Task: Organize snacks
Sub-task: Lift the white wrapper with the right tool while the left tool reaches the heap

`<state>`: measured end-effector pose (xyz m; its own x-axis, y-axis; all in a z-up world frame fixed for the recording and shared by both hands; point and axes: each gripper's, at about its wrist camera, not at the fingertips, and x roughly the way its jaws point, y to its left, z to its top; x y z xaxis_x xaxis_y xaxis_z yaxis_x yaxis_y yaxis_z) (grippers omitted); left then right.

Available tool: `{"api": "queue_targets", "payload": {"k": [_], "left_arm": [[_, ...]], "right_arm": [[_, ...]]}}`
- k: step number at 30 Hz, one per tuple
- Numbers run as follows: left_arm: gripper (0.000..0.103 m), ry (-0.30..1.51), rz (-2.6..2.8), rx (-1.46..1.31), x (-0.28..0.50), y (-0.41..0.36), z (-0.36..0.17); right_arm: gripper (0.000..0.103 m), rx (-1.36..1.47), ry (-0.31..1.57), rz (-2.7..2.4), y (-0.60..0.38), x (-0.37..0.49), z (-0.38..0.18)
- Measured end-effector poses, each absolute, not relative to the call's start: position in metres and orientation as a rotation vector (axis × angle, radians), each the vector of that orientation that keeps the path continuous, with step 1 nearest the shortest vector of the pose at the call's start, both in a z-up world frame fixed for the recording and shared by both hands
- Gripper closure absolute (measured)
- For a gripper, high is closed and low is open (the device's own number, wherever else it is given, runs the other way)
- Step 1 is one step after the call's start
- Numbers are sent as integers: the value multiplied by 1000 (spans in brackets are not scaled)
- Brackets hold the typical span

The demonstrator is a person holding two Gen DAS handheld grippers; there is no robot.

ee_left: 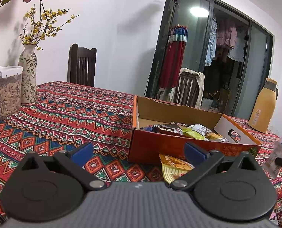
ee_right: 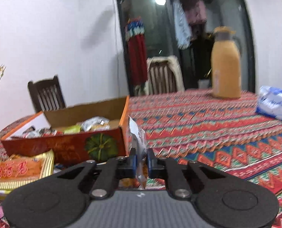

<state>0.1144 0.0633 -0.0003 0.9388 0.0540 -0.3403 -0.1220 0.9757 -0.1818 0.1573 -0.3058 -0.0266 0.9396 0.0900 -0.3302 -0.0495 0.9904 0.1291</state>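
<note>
Pinching a clear snack packet [ee_right: 139, 144] low in the frame's centre, the right gripper [ee_right: 141, 161] is clenched; the left gripper [ee_left: 139, 152] gapes empty. Beyond, mid-frame, sits the cardboard box [ee_left: 171, 148] of snacks; a yellow packet [ee_left: 174, 168] lies before it.

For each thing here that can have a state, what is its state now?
left gripper: open, holding nothing
right gripper: shut on the clear snack packet
cardboard box: open, snacks inside
yellow snack bag: lying on the tablecloth, outside the box
orange thermos: upright, lid on
</note>
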Motion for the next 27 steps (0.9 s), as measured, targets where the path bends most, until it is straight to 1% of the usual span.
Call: {"api": "queue_targets", "payload": {"k": [5,13,27], "left_arm": [[0,341,92,-203,114,64,0],[0,342,102,-199,114,64,0],[0,343,120,-189,115,63,-1]], "right_arm": [[92,100,239,17,-299,133,-22],[92,54,177,56,-273,108,-17],[92,53,188,90,-267,108,-19]]}}
